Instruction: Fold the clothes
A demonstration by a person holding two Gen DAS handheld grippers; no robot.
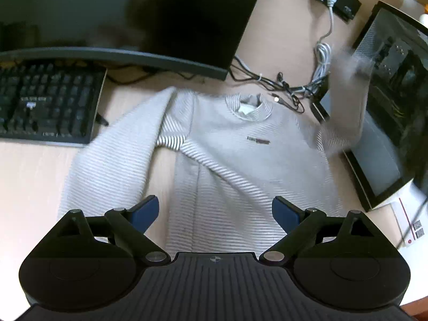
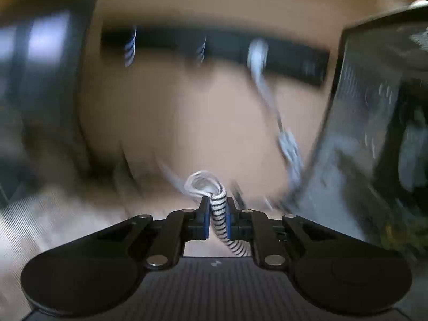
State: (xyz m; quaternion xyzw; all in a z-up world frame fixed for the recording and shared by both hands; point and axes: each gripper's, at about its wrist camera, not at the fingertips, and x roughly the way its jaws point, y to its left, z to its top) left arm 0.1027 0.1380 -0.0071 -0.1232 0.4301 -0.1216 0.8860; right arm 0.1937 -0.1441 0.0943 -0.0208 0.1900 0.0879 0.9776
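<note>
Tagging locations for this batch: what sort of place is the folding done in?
Most likely a home or office computer desk: a black keyboard, a monitor and a glass-sided PC case surround the striped sweater.

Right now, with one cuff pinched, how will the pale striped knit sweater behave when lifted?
Probably floppy: the pale striped knit sweater lies in soft creases, and its cuff bunches between the right gripper's fingers. The body will likely trail and drag across the wooden desk. Ribbed knit seems grippy, unlikely to slip.
</note>
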